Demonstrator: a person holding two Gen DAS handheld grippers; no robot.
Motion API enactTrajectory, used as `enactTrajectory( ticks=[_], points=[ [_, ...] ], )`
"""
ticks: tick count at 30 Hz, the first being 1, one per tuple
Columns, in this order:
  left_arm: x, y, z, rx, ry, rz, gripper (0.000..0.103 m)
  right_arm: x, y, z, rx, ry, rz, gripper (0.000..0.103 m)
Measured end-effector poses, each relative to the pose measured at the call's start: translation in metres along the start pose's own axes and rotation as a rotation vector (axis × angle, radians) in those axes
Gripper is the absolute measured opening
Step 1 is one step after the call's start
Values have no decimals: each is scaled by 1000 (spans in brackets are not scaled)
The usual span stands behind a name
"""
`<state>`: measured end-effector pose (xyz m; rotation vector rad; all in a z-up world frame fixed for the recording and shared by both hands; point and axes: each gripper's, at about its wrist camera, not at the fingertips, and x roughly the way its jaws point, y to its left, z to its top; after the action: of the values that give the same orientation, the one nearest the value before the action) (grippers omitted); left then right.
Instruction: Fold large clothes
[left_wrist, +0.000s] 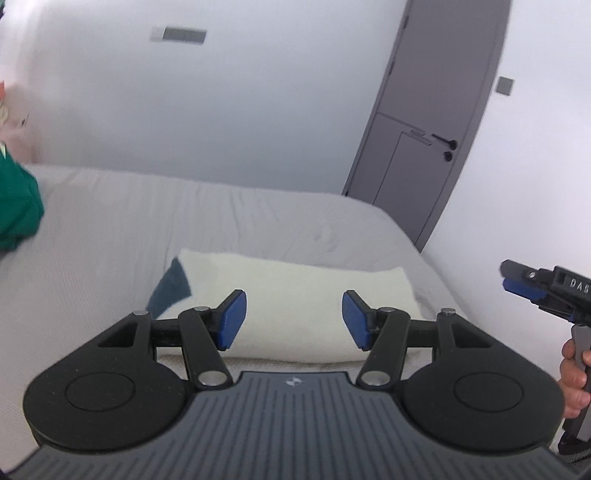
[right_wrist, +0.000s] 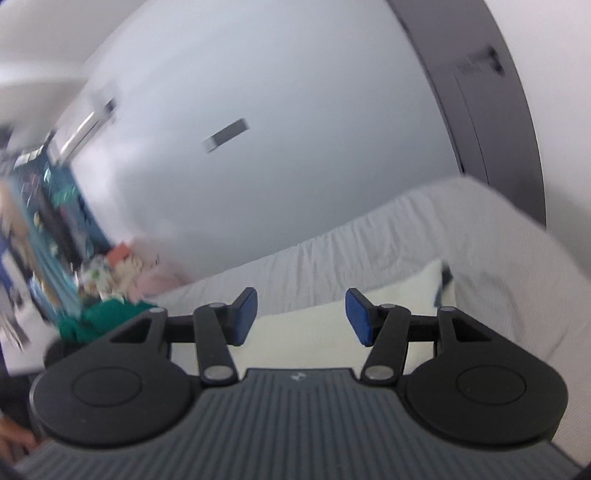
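the cream garment (left_wrist: 280, 295) sat folded on the bed (left_wrist: 110, 236) near its right edge, long axis running crosswise to both tongs. left gripper (left_wrist: 293, 319) hung right above it, jaws spread, nothing held. right gripper (right_wrist: 301, 317) was spread too, off to the side, so left looked nearer.

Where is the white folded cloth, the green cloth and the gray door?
white folded cloth (left_wrist: 295, 291): left wrist view, middle of its top.
green cloth (left_wrist: 18, 210): left wrist view, its bunched part at the left edge.
gray door (left_wrist: 436, 110): left wrist view, its flat panel.
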<state>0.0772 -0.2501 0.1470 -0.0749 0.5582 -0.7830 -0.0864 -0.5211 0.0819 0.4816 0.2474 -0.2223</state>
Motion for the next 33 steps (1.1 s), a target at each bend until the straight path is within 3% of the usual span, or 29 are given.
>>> enactTrajectory(
  ticks=[6, 15, 25, 27, 33],
  points=[
    [-60, -30, -8, 66, -57, 21, 63, -40, 40, -25, -128, -21, -12, 57],
    [-106, -51, -40, 127, -104, 57, 63, -62, 68, -62, -204, -4, -4, 57],
    [-105, -51, -79, 133, -114, 60, 65, -79, 83, -82, -271, 17, -31, 57],
    [-105, -51, -86, 138, -137, 83, 69, -80, 85, -88, -272, 26, -33, 57],
    [-100, -50, -103, 129, -137, 104, 69, -80, 86, -103, -280, 34, -44, 56]
  ],
)
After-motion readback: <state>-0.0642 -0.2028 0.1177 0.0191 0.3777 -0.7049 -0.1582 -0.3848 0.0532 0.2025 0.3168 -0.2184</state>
